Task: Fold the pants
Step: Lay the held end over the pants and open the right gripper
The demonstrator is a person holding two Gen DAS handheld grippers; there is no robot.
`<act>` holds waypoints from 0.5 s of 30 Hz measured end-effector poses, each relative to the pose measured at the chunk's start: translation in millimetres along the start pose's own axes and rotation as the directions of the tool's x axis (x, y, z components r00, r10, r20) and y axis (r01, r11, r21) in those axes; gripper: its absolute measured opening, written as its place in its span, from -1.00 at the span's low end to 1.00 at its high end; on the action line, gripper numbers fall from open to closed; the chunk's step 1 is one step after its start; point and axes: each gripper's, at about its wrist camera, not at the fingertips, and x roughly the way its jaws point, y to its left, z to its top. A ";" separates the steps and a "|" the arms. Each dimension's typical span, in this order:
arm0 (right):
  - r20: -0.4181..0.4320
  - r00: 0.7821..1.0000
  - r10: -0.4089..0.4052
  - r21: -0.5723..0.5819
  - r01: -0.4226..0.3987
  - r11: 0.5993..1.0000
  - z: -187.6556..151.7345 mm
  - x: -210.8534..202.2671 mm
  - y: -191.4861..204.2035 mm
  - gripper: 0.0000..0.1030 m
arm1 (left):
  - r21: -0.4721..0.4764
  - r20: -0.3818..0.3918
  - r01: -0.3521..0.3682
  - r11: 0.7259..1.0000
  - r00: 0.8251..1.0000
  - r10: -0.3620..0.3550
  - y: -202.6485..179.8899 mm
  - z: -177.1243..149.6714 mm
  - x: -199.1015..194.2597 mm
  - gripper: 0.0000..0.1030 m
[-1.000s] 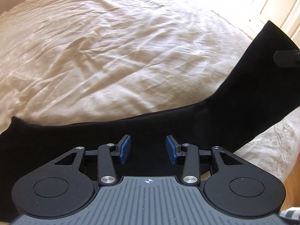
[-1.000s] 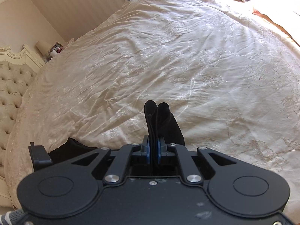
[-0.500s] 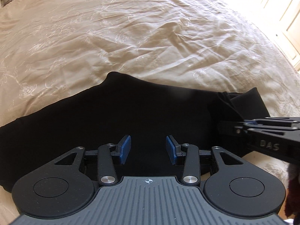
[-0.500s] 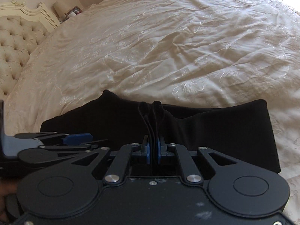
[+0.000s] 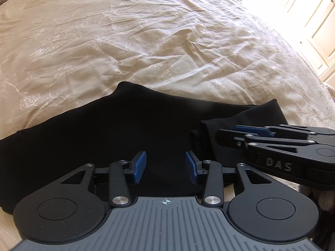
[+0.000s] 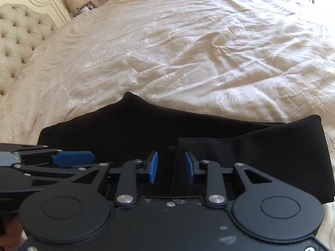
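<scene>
Black pants [image 5: 100, 138] lie folded on the cream bedspread [image 5: 146, 31]. In the right wrist view their turned-over end [image 6: 261, 159] rests on the lower layer. My left gripper [image 5: 165, 164] hangs just above the middle of the pants, open, with nothing between its blue pads. My right gripper [image 6: 171, 164] is opening. The edge of the turned-over end lies below the gap, and neither pad presses on it. The two grippers sit close together: the right gripper [image 5: 227, 135] shows at the left wrist view's right side, and the left gripper [image 6: 83, 160] at the right wrist view's left side.
The bedspread stretches wide beyond the pants. A tufted headboard [image 6: 18, 37] and a lamp [image 6: 73, 0] stand at the far left. White cupboard doors [image 5: 314, 21] lie past the bed's right edge. A person's hand [image 6: 10, 232] shows at the bottom left.
The right gripper brought the pants' end down onto the rest of the pants, then its jaws parted and the cloth dropped free. The left gripper slid along the pants, then held still.
</scene>
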 end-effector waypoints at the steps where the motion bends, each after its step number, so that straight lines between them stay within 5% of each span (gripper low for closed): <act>1: 0.016 1.000 0.009 0.013 -0.010 1.000 0.1 -9.3 -4.1 -0.37 | 0.001 0.005 0.005 1.000 1.000 -0.005 -4.5 2.7 0.1 -0.22; 7: 0.064 0.995 -0.081 0.123 0.072 0.990 -6.5 -48.0 -61.6 -0.41 | 0.050 0.000 0.036 0.998 0.999 -0.036 -45.8 16.8 12.2 -0.22; 8: 0.053 0.991 -0.121 0.130 0.113 0.985 -7.4 -50.7 -73.4 -0.48 | 0.065 -0.008 0.046 0.997 0.999 -0.045 -54.9 17.1 16.0 -0.22; 10: 0.009 0.982 -0.188 0.136 0.185 0.973 -7.1 -49.7 -96.9 -0.94 | 0.089 -0.029 0.061 0.994 0.998 -0.058 -69.9 16.9 25.4 -0.22; 15: -0.081 0.964 -0.254 0.164 0.264 0.950 -11.2 -37.8 -146.5 -0.93 | 0.099 -0.120 0.021 0.995 0.993 -0.009 -91.4 7.7 57.5 -0.22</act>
